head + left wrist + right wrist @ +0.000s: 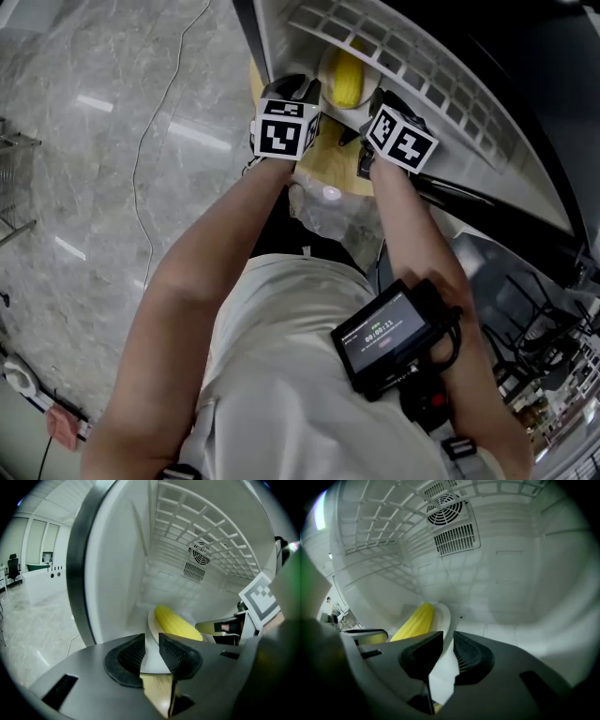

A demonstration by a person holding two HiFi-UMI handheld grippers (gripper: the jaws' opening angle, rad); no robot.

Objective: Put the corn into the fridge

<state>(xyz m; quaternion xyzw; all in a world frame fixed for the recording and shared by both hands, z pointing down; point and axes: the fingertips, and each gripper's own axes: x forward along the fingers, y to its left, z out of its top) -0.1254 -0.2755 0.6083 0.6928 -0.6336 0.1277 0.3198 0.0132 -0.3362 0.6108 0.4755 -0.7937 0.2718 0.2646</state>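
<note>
Left tool (151,651) is clenched on the rim of the plate (151,620); right tool (447,651) grips the same plate at its other side. The corn (176,623) lies on the plate, inside the fridge (117,550) beneath the wire shelf (201,522).

Both arms outstretched, left gripper (151,641) and right gripper (447,641) fingers (471,654) tight on one plate (150,620).
</note>
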